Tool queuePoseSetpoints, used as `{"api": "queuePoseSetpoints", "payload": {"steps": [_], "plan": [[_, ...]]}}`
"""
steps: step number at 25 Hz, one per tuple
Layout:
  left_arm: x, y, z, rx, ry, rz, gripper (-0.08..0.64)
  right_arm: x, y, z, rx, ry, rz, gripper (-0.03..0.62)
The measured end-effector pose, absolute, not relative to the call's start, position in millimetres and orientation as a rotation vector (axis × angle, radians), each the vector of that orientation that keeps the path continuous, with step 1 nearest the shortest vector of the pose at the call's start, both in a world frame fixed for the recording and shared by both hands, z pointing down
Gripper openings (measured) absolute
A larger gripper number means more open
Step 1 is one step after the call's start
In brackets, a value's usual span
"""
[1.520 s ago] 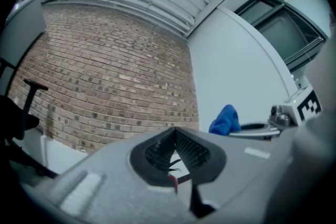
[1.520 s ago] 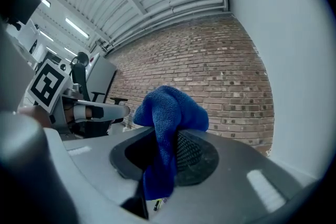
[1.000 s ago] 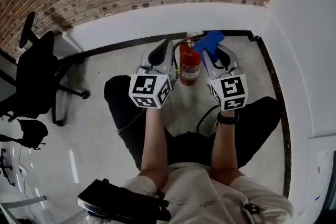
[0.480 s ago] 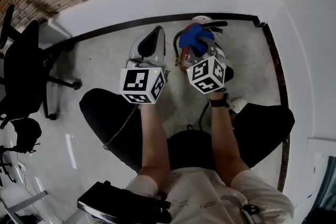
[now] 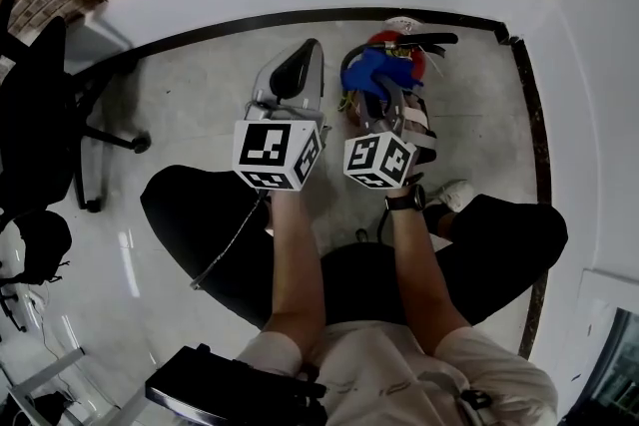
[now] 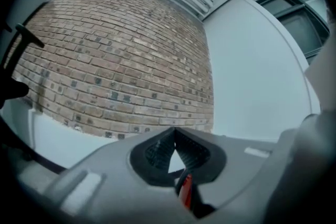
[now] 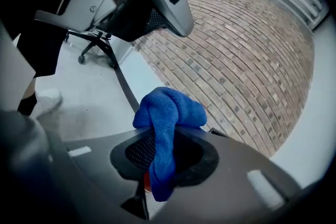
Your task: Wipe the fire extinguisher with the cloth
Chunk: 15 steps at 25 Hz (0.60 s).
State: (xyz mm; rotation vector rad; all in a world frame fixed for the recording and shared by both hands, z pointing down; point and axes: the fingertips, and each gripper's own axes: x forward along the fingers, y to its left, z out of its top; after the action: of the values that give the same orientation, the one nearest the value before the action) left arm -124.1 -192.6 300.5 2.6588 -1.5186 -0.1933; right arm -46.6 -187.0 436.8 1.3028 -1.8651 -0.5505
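Note:
The red fire extinguisher (image 5: 407,55) stands on the floor near the wall, its black handle (image 5: 431,41) pointing right. A bunched blue cloth (image 5: 371,71) lies against its top left side. My right gripper (image 5: 385,93) is shut on this cloth (image 7: 167,110), which bulges above the jaws and hangs below them in the right gripper view (image 7: 161,140). My left gripper (image 5: 305,57) hovers just left of the extinguisher, apart from it, jaws shut with nothing between them (image 6: 175,132). A sliver of red (image 6: 185,192) shows under those jaws.
A black office chair (image 5: 45,120) stands at the left, with a dark bag (image 5: 40,244) on the floor below it. A black baseboard (image 5: 220,33) runs under the white wall, brick above. The person's legs and a white shoe (image 5: 455,196) are just behind the extinguisher.
My right gripper has swung left and inward with the cloth, from beside the extinguisher to against its top. The left gripper stayed shut on the left. The head view tilted.

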Motion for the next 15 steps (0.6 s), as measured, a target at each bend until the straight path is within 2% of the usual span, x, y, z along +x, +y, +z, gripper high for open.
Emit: {"api": "queuePoseSetpoints", "payload": {"steps": [4, 15], "plan": [[-129, -199, 321, 2.619, -1.524, -0.164, 0.002, -59, -176, 467, 1.238, -1.861, -0.502, 0.075], [-129, -218, 356, 2.604, -1.482, -0.105, 0.002, -61, -168, 677, 0.981, -1.807, -0.090, 0.074]]}}
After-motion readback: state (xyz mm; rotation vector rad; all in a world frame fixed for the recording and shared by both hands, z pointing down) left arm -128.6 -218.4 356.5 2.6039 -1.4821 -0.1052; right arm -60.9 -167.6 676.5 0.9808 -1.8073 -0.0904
